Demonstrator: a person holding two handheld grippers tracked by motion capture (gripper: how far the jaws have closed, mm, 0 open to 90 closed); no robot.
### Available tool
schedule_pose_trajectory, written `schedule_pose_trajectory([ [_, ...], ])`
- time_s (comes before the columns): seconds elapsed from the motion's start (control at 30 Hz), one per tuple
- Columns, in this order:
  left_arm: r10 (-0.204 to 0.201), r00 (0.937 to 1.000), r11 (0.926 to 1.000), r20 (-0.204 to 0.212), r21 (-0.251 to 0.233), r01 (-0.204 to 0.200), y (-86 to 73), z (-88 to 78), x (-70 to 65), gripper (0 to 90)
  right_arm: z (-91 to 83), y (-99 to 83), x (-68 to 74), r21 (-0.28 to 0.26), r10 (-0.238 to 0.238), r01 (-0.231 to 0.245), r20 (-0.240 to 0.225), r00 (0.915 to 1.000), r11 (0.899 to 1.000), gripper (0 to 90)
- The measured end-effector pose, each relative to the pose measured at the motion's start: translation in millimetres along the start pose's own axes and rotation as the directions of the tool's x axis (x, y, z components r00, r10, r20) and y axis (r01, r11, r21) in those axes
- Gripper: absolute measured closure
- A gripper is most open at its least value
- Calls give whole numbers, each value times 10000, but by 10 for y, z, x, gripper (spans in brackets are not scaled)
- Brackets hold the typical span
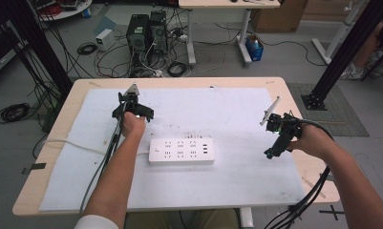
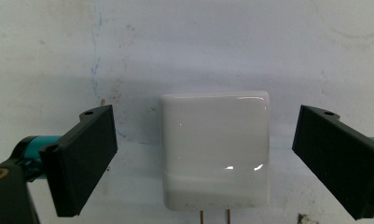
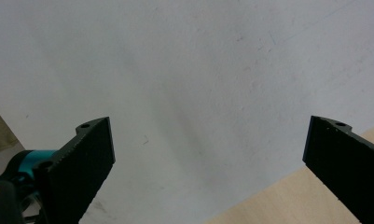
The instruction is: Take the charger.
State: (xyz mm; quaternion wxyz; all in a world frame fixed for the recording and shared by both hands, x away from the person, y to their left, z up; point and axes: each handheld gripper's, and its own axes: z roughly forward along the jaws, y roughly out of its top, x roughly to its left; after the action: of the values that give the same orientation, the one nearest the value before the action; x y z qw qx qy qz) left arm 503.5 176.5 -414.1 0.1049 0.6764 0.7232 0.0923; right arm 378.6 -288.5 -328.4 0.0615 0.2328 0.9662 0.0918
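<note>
The left tongs [image 2: 204,154] hang spread wide over the white mat, and the white charger plug [image 2: 216,149] lies flat between the two jaws with a gap on each side, its two metal prongs pointing back toward the tongs, so by my reading the grasp is lined up but not yet made. The white power strip [image 1: 181,151] lies on the tabletop [image 1: 60,114] just on the person's side of those tongs, with nothing plugged in. The right tongs [image 3: 208,168] gape empty above the mat's edge, well off to the strip's right; gripping, lifting and plugging in all remain.
</note>
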Motion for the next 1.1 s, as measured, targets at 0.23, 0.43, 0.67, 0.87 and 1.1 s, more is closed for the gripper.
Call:
schedule_pose_trajectory([
  [0.23, -11, 10000, 10000, 9, -1, 11, -27, 37, 18, 167, 7, 13, 6, 10, -83, 83, -68, 9999, 10000, 14],
  [0.43, 46, 10000, 10000, -16, -5, -46, -28, 25, 31, 205, 4, 12, 7, 12, -89, 89, -94, 9999, 10000, 14],
  [0.67, 126, 9999, 9999, -98, -59, -126, -33, 8, 36, 271, 2, 19, 25, 22, -110, 110, -102, 9999, 9999, 15],
  [0.87, 409, 9992, 9988, -23, -257, -410, -37, -20, 31, 397, 0, 17, 19, -8, -79, 79, -114, 9999, 10000, 15],
  [1.1, 679, 9976, 9961, 158, -579, -668, -43, -60, 74, 425, 5, 20, 20, 17, -95, 95, -51, 9999, 10000, 15],
])
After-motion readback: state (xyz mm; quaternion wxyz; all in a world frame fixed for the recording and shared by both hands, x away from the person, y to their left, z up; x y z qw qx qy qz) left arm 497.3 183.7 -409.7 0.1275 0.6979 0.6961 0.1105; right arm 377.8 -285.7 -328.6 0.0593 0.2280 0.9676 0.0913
